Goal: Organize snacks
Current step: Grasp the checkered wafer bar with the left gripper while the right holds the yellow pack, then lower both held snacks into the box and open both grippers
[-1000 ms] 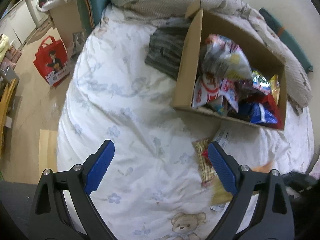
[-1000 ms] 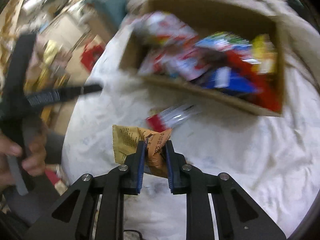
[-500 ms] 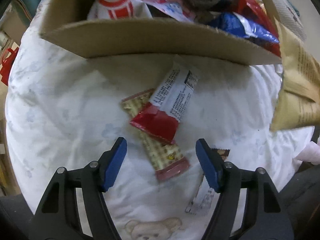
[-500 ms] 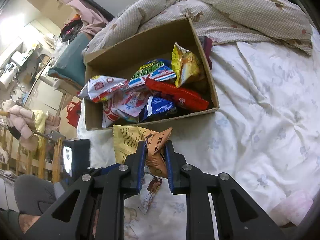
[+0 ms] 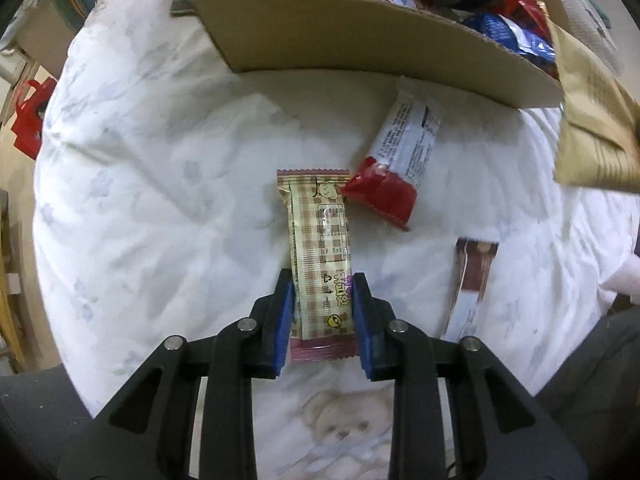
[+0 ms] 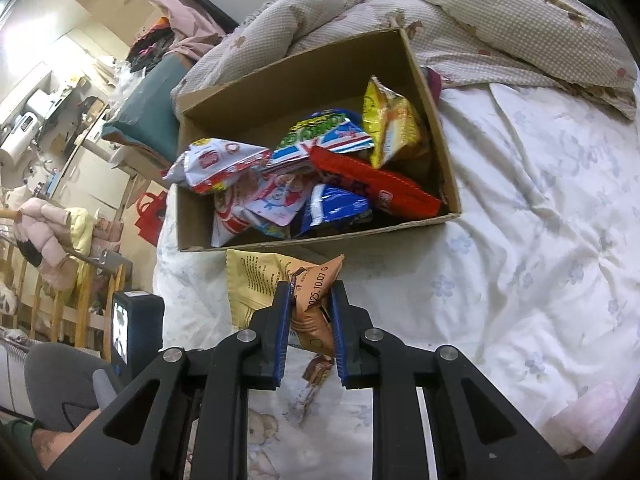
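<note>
A cardboard box (image 6: 288, 80) full of snack bags sits on the bed; its near wall shows in the left wrist view (image 5: 360, 32). My left gripper (image 5: 322, 284) is shut on a checked beige wafer bar (image 5: 320, 248) lying on the quilt. A red and white bar (image 5: 400, 160) touches its far end. A brown bar (image 5: 472, 276) lies to the right. My right gripper (image 6: 310, 296) is shut on a yellow-orange snack bag (image 6: 280, 284), held above the quilt just before the box; the bag shows at the right edge of the left wrist view (image 5: 592, 120).
The white flowered quilt (image 6: 540, 240) covers the bed, with a checked blanket (image 6: 500, 20) bunched behind the box. A red bag (image 5: 28, 120) stands on the floor to the left. The person's leg (image 6: 60, 388) and a small screen (image 6: 120, 324) are at lower left.
My left gripper moved down onto the checked bar and closed its fingers around it. My right gripper kept the yellow bag and stayed near the box front.
</note>
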A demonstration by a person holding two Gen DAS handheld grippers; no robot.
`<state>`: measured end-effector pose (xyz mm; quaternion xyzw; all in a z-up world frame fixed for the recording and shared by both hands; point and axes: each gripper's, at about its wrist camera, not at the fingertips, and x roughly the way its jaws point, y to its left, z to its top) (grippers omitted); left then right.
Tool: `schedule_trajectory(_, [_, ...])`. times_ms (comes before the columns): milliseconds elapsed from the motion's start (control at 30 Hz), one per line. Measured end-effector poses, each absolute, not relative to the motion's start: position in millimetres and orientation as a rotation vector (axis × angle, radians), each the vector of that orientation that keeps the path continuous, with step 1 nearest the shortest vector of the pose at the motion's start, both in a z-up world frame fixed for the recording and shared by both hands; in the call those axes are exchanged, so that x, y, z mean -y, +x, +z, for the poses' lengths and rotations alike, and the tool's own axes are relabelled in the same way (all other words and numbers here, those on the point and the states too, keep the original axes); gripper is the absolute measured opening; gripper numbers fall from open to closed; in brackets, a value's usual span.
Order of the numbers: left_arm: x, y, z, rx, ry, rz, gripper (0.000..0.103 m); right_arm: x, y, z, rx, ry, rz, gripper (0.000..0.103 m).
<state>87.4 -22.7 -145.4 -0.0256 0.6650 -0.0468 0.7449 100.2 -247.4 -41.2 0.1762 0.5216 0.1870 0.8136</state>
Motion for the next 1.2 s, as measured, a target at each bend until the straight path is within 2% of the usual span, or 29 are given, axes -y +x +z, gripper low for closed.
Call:
schedule_trajectory(133, [7,82,-127,-1.418,-0.070,-0.089,0.024,239,94,-31,-1.091,0.372,0.458,0.020])
schedule_trajectory(467, [-4,82,-29,-1.136,-0.028,-0.080,0.024,247,91,-12,-1.014,0.389,0.437,0.020])
schedule_trajectory(767, [1,135,20,-1.016,-0.003,-0.076,0.024,272,110,15,-0.920,0.472,0.405,0.020])
schedule_trajectory(1000, [11,176,30,-0.953,0.043,-0.066,0.024,273,148,27,-0.900,0.477,0.393,0.020])
schedule_trajectory(1200, [26,208,14,-0.932,0.118,-0.089,0.024,265,186,28,-0.908,0.449,0.391,0.020])
